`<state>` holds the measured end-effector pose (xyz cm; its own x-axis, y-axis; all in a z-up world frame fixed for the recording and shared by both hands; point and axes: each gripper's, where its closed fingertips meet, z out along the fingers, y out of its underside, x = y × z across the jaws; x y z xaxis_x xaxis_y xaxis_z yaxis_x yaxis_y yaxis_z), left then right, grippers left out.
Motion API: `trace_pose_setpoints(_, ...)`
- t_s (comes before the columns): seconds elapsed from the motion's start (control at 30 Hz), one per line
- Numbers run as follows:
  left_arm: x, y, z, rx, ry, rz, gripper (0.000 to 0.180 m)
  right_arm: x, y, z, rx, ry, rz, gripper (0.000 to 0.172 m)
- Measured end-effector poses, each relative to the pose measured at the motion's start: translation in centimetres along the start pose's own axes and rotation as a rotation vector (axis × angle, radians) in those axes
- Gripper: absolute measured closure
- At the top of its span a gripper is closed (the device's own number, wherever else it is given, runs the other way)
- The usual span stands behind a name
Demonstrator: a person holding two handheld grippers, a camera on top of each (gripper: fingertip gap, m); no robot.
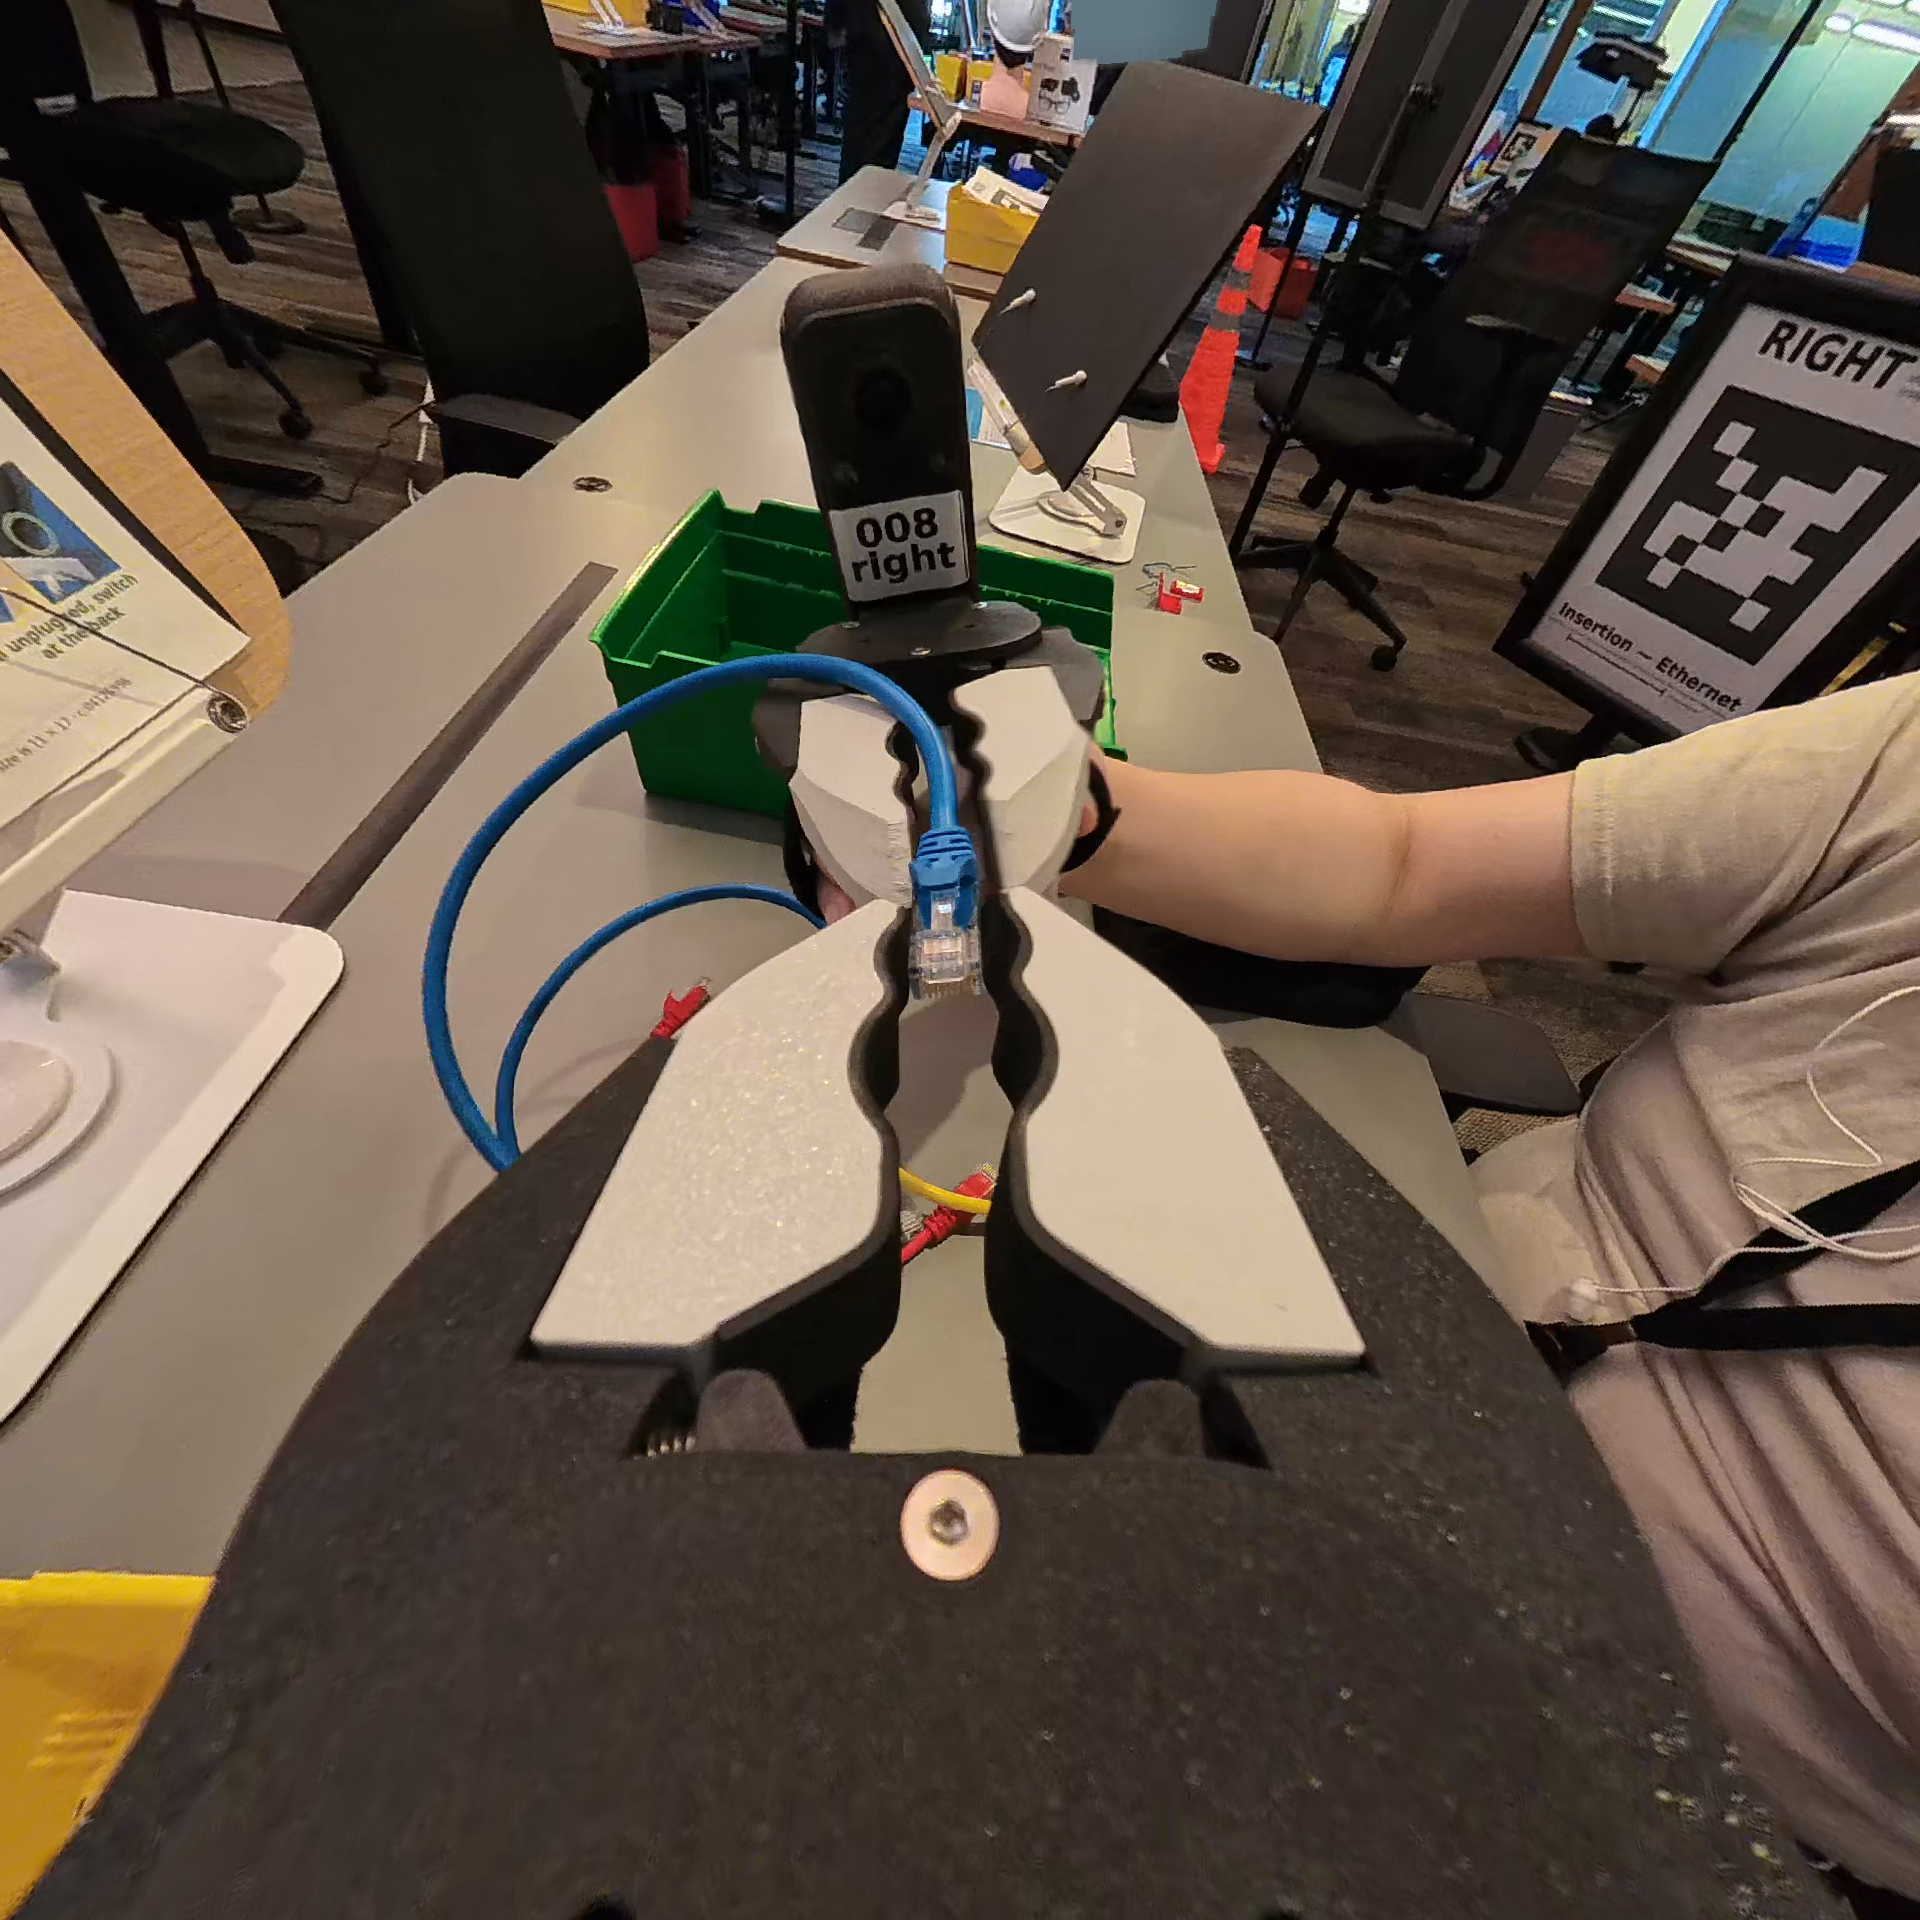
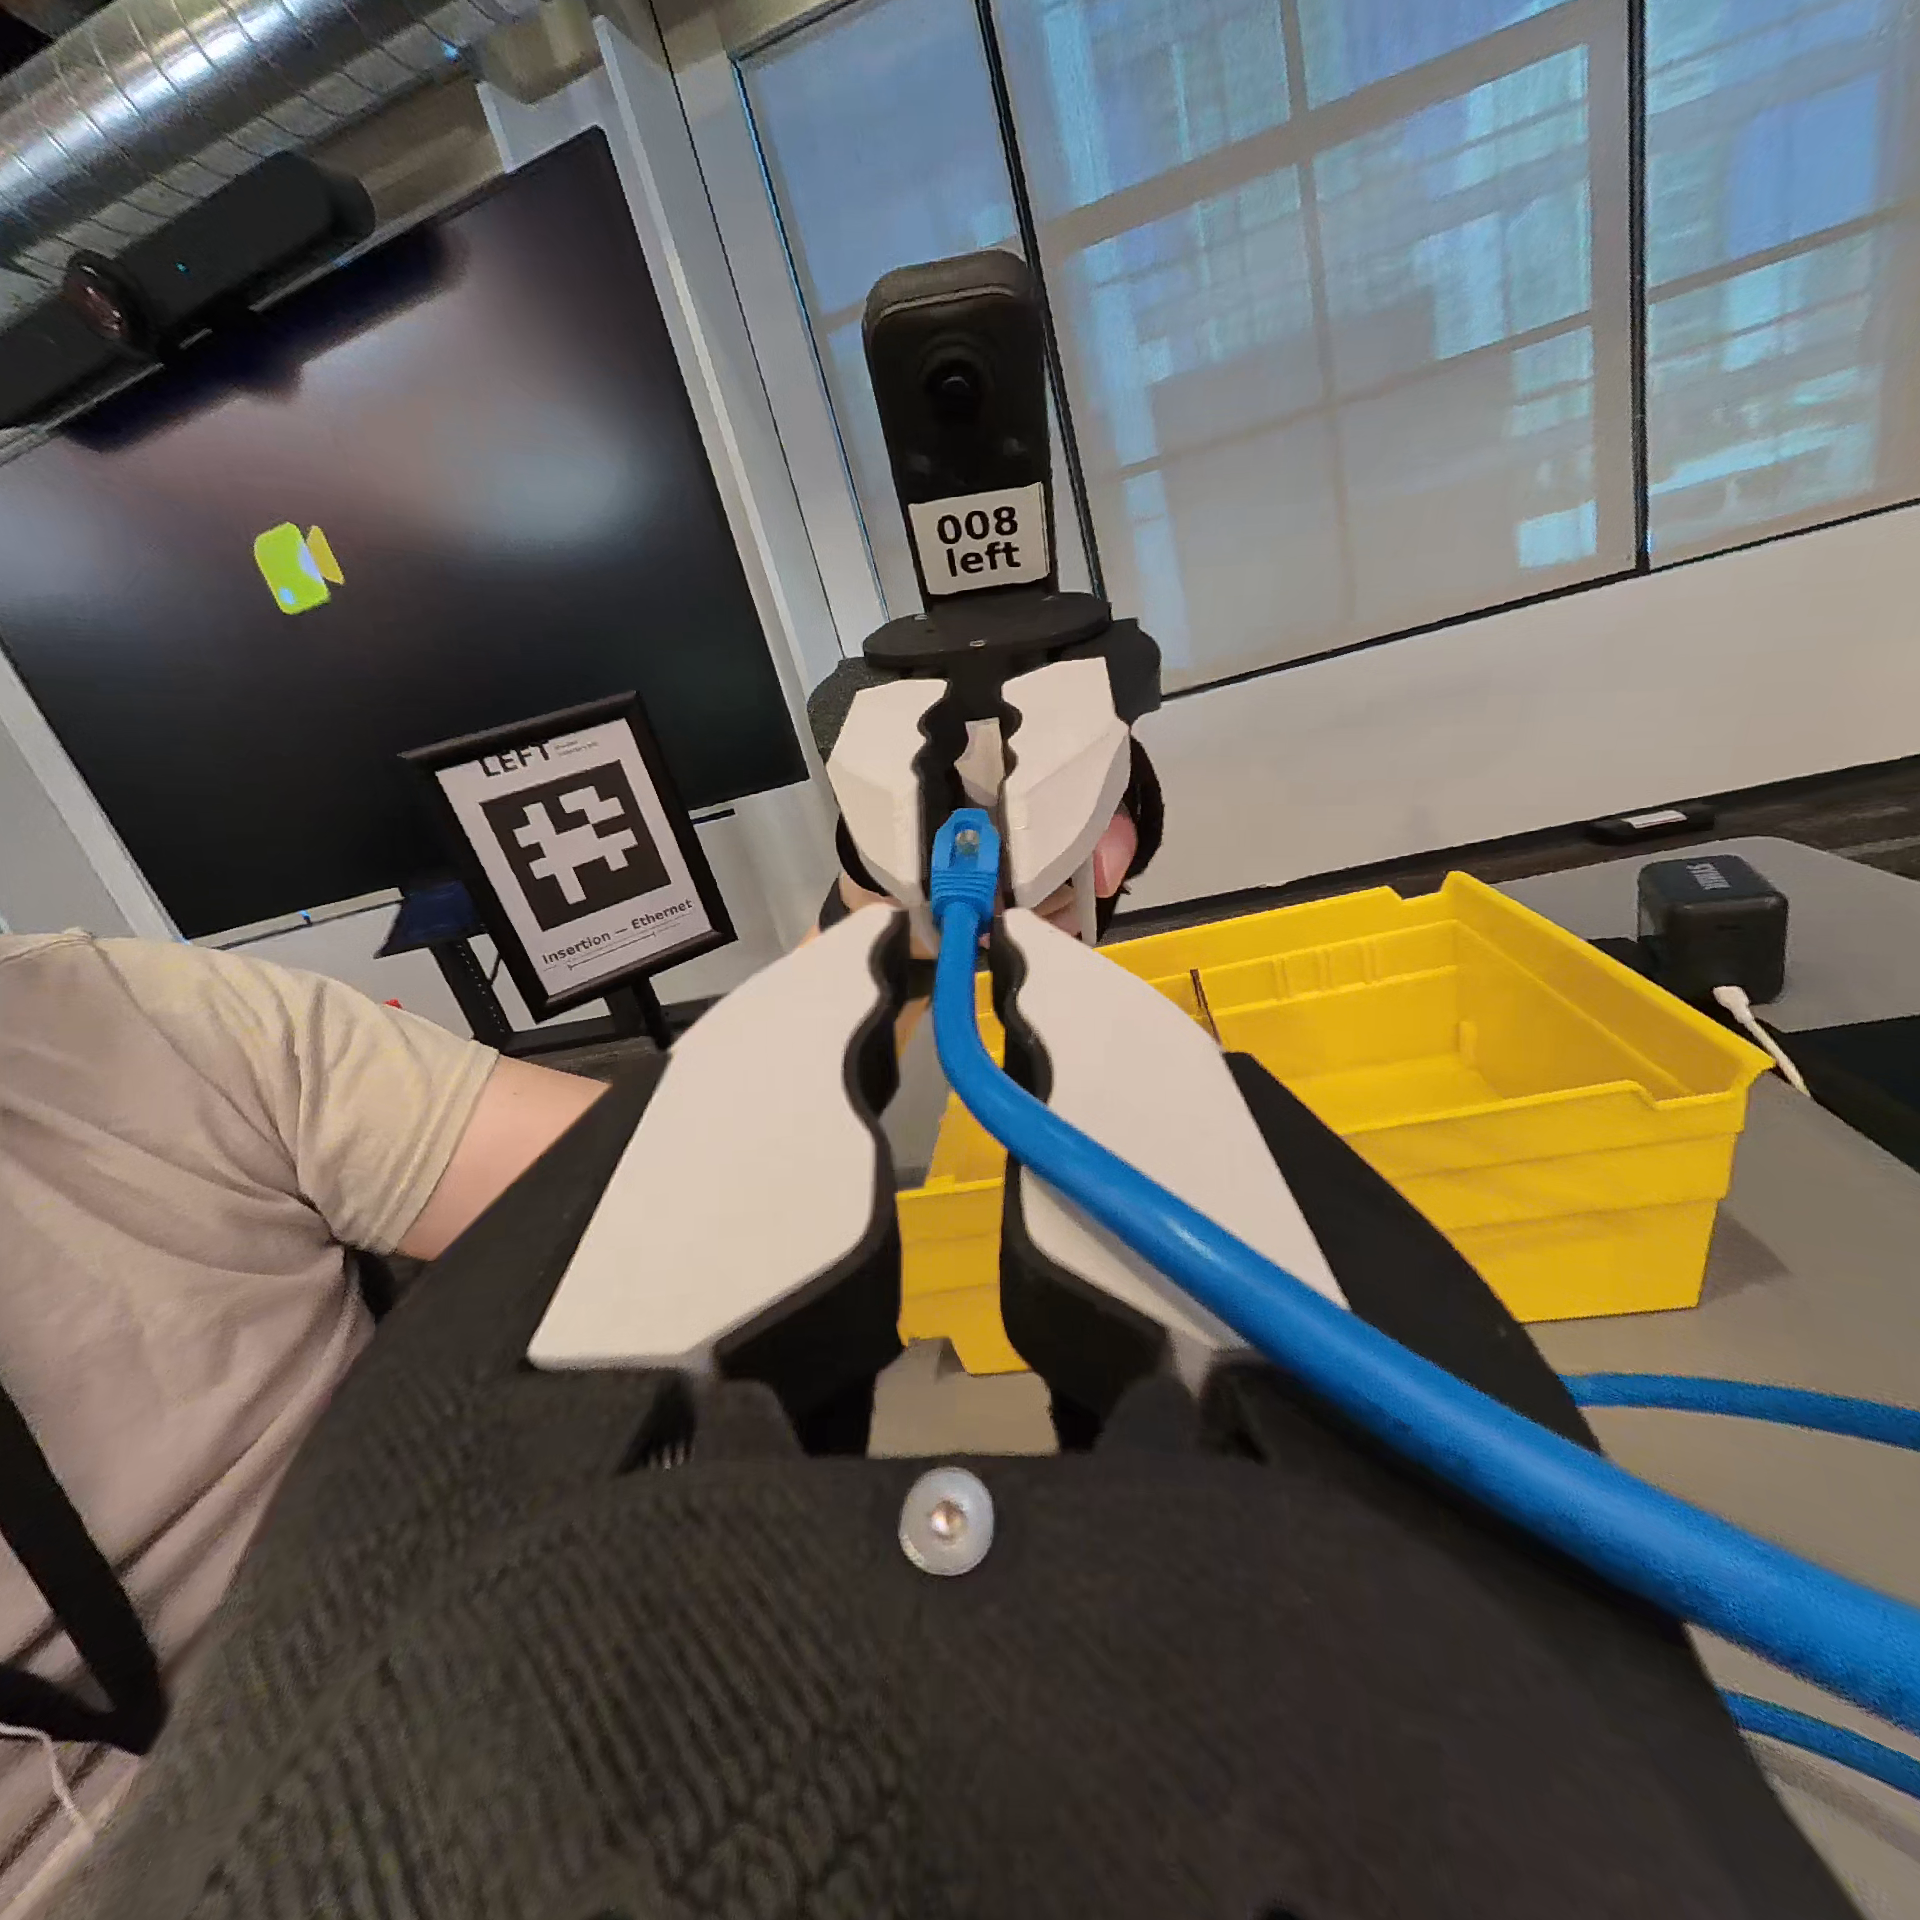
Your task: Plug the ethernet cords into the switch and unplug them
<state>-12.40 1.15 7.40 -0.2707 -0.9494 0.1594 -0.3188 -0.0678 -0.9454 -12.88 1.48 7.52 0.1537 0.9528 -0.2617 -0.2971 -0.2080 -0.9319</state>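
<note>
Centre frame: left gripper [image 1: 940, 961] clamps the blue plug [image 1: 945, 940]; right gripper [image 2: 951, 951] looks slack around the cord [image 2: 966, 1039]. Release fully before pulling away.

A white printed label [image 1: 902, 551] sits on the black camera [image 1: 878, 395], and a second label [image 2: 977, 542] on the other camera [image 2: 961, 384]. A framed marker sign [image 1: 1756, 520] and a second framed sign [image 2: 582, 842] carry headings and captions. A printed instruction sheet [image 1: 73, 613] leans at left. A black box [image 2: 1712, 914] bears lettering.
</note>
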Motion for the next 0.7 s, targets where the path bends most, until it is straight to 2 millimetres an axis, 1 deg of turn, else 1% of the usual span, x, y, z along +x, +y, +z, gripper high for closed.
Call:
trace_pose_setpoints(0.03, -0.09, 0.01, -0.03, -0.001, -0.008, 0.000, 0.168, -0.06, -0.16, 0.01, 0.009, -0.008, 0.021, 0.152)
trace_pose_setpoints(0.07, -0.14, 0.06, -0.05, -0.005, -0.012, 0.001, 0.168, 0.01, -0.33, 0.00, 0.020, -0.006, 0.037, 0.153)
trace_pose_setpoints(0.13, -0.16, 0.28, 0.03, -0.019, -0.013, -0.002, 0.168, 0.31, -0.83, -0.15, 0.059, 0.011, 0.049, 0.158)
trace_pose_setpoints(0.2, -0.22, 0.36, 0.15, -0.025, -0.015, -0.007, 0.168, 0.48, -0.69, -0.28, 0.046, 0.023, 0.036, 0.160)
trace_pose_setpoints(0.27, 0.02, 0.55, 0.35, -0.037, 0.005, -0.017, 0.168, 0.19, -0.42, -0.47, 0.009, 0.009, 0.016, 0.160)
trace_pose_setpoints(0.33, 0.04, 0.51, 0.62, -0.036, 0.008, -0.029, 0.168, 0.20, -0.58, -0.73, 0.000, 0.018, 0.008, 0.160)
trace_pose_setpoints(0.4, -0.07, 0.38, 0.76, -0.027, 0.007, -0.042, 0.168, 0.36, -0.67, -0.83, -0.002, 0.030, 0.013, 0.158)
trace_pose_setpoints(0.5, -0.24, 0.58, 0.68, -0.032, 0.006, -0.053, 0.168, 0.60, -0.06, -0.79, -0.044, 0.042, 0.009, 0.159)
trace_pose_setpoints(0.6, -0.35, 0.68, 0.59, -0.038, -0.001, -0.058, 0.168, 0.65, 0.02, -0.71, -0.053, 0.038, 0.036, 0.160)
trace_pose_setpoints(0.67, -0.42, 0.50, 0.62, -0.030, -0.011, -0.040, 0.168, 0.69, -0.20, -0.79, -0.046, 0.044, 0.034, 0.161)
trace_pose_setpoints(0.7, -0.57, 0.29, 0.57, -0.020, -0.032, -0.002, 0.167, 0.78, -0.37, -0.88, -0.039, 0.054, 0.035, 0.161)
